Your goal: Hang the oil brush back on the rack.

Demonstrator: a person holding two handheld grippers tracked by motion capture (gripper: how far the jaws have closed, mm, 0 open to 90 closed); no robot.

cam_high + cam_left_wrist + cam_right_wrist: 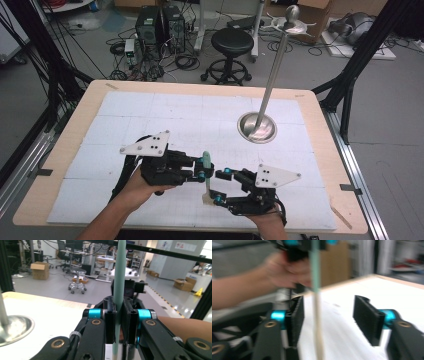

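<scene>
Over white table (150,115), left tool (202,169) pinches upright spatula (206,175) beside right tool (220,187).

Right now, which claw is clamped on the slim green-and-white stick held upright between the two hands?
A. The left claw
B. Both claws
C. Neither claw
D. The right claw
A: in the left gripper view the left claw has both pads pressed on the stick, while the right claw stands open with the stick loose between its jaws.

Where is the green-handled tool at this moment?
In the high view, the green-handled tool stands upright near the table's front edge, clamped in the left gripper, just left of the right gripper.
</scene>
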